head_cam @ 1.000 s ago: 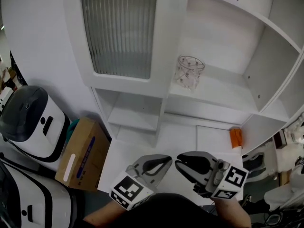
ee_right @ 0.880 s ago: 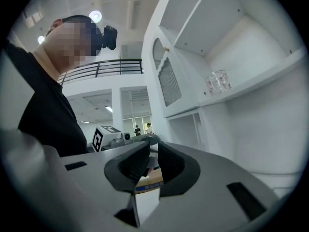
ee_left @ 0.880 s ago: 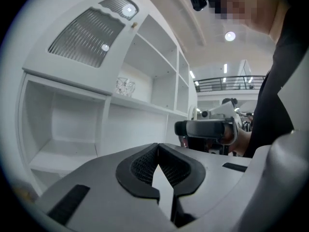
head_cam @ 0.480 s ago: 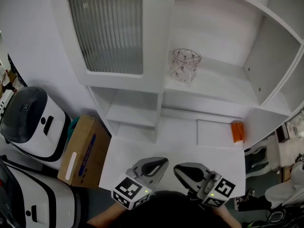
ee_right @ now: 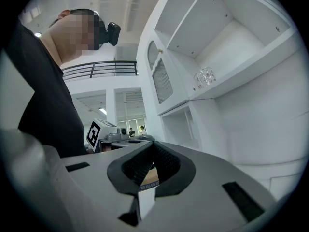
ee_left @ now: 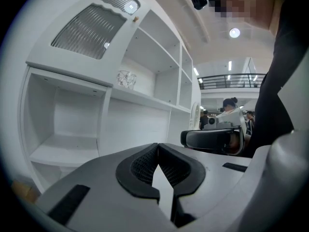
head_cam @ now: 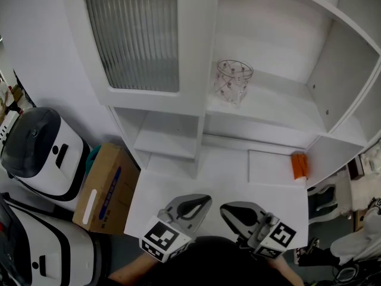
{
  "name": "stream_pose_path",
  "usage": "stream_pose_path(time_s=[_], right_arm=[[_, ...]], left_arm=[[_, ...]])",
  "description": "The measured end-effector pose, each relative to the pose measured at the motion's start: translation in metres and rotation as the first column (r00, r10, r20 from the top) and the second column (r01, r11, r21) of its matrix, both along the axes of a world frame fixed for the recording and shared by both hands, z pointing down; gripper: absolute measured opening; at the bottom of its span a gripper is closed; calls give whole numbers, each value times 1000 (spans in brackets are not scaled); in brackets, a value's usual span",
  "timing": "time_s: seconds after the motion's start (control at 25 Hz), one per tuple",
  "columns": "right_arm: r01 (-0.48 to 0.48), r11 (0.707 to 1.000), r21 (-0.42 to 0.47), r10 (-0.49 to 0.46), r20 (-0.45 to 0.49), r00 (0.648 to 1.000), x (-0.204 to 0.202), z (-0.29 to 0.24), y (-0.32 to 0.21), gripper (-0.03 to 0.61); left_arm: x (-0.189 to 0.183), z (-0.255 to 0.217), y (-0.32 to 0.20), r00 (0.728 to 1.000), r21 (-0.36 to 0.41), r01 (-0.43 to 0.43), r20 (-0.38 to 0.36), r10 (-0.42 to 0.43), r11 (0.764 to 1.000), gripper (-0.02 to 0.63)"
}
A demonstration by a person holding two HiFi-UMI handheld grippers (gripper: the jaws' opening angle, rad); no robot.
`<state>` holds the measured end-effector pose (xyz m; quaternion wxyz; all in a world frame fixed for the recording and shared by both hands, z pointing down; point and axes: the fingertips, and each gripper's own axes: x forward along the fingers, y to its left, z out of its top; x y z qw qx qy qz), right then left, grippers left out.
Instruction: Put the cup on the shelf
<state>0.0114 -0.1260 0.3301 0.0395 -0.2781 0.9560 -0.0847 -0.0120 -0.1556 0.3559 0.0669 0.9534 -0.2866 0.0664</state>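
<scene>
A clear glass cup (head_cam: 233, 81) with small dark spots stands upright on the middle shelf (head_cam: 280, 109) of the white cabinet, free of both grippers. It also shows small in the left gripper view (ee_left: 126, 79) and the right gripper view (ee_right: 205, 75). My left gripper (head_cam: 207, 200) hangs low in front of the cabinet, shut and empty, its tips (ee_left: 158, 146) meeting. Beside it my right gripper (head_cam: 224, 208) has just been closing and is shut with nothing between its pads (ee_right: 153, 144). Both point level and well below the cup.
A ribbed-glass cabinet door (head_cam: 140, 37) hangs left of the cup. An orange object (head_cam: 299, 164) lies on the lower ledge at the right. On the floor at the left stand a cardboard box (head_cam: 104, 189) and a white appliance with a dark lid (head_cam: 38, 154).
Both grippers have sunk toward the bottom of the head view, away from the shelf. The right gripper's jaws have come together. The cup has stayed on the shelf.
</scene>
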Motion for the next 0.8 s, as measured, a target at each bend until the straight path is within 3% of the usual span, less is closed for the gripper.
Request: stream_pose_path(time_s=[0.8], right_arm=[[-5,1000,-11,5,8,1000,5,2,7,15]], left_arm=[[2,1,7,1000,-9,6,21,-5,1000,12]])
